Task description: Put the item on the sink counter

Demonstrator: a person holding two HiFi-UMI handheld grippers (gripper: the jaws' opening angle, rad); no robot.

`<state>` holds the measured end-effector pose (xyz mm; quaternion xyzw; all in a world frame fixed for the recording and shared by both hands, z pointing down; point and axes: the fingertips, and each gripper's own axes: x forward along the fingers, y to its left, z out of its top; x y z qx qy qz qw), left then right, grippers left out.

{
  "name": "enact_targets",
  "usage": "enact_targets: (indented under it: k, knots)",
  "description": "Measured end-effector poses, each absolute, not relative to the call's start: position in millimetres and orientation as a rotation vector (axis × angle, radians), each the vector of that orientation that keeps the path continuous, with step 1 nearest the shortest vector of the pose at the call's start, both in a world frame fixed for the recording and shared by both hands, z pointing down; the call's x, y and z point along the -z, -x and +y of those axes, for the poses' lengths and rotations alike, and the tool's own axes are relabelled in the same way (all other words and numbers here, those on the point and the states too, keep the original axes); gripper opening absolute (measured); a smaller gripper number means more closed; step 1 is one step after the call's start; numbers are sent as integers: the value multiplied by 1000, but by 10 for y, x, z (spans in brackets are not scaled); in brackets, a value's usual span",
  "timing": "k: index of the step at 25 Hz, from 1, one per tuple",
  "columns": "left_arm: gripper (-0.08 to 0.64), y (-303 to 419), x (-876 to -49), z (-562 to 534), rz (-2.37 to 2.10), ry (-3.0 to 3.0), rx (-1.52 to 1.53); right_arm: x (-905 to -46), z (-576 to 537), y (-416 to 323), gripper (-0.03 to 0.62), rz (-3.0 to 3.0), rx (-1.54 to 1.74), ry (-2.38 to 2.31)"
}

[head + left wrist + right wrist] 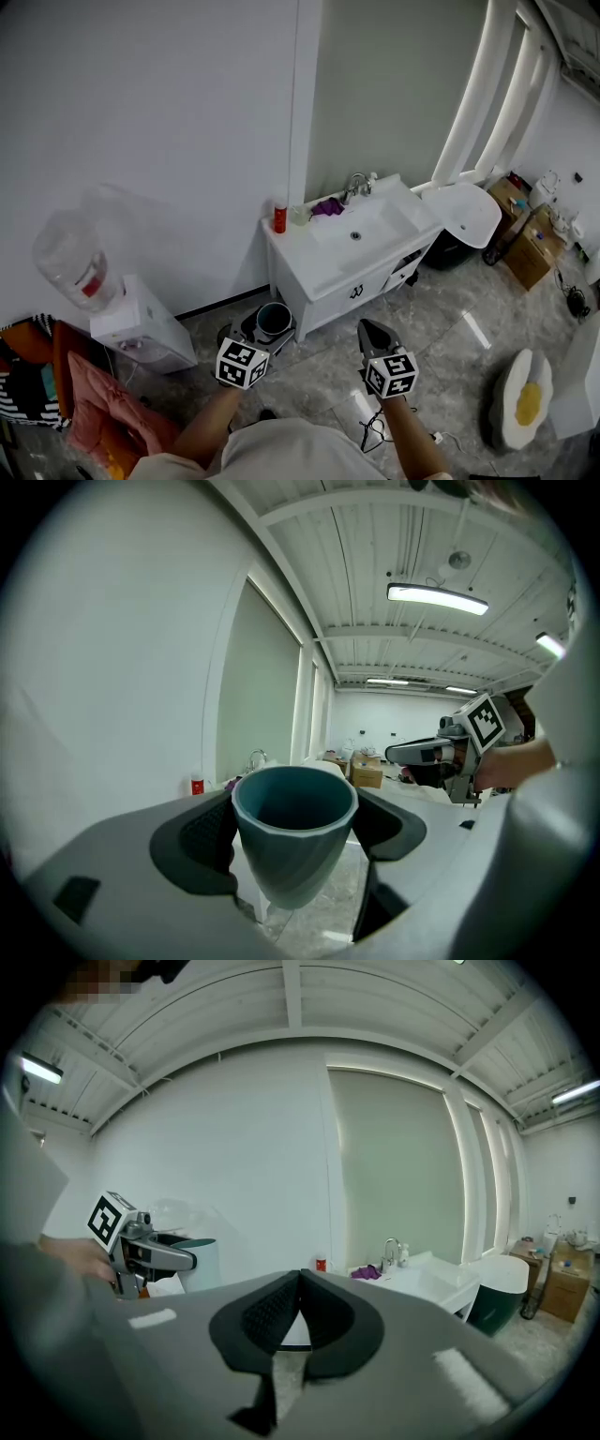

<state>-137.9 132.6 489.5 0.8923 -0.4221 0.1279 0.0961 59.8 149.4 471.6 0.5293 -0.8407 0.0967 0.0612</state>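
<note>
My left gripper (295,834) is shut on a teal cup (293,827), which stands upright between the two dark pads. In the head view the cup (274,317) hangs above the floor, just in front of the white sink counter (323,270), with the left gripper (269,331) behind it. My right gripper (371,332) is to the right of it, shut and empty. In the right gripper view, its pads (281,1312) meet with nothing between them. The left gripper and the cup (199,1258) are in view at the left there.
On the counter are a basin with a faucet (356,185), a red bottle (279,217) and a purple cloth (327,206). A water dispenser (141,333) stands at the left, a white bowl-shaped fixture (466,213) and cardboard boxes (530,246) at the right. An egg-shaped cushion (523,401) lies on the floor.
</note>
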Motion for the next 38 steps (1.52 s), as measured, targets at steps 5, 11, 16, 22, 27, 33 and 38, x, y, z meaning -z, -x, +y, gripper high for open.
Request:
enact_targets:
  k: [5, 11, 16, 22, 27, 33, 38]
  knots:
    - [385, 1517, -4939, 1279, -1245, -2637, -383, -4724, 1441, -475, 11, -2525, -285, -1607]
    - [385, 1702, -4997, 1228, -1216, -2646, -397, -4797, 1403, -296, 11, -2494, -302, -1634]
    - [385, 1855, -5062, 1168, -1187, -2662, -419, -4873, 1378, -127, 11, -2478, -332, -1673]
    - [385, 2053, -5132, 1135, -1160, -2668, -431, -4953, 1391, 79, 11, -2455, -341, -1698]
    - [385, 2169, -5182, 1056, -1170, -2649, -428, -4978, 1312, 150, 11, -2448, -342, -1689]
    - [385, 2212, -5258, 872, -1201, -2618, -443, -5048, 1024, 152, 11, -2451, -345, -1660]
    - [385, 2166, -5280, 561, -1250, -2581, -445, -5163, 687, 124, 11, -2454, -343, -1611]
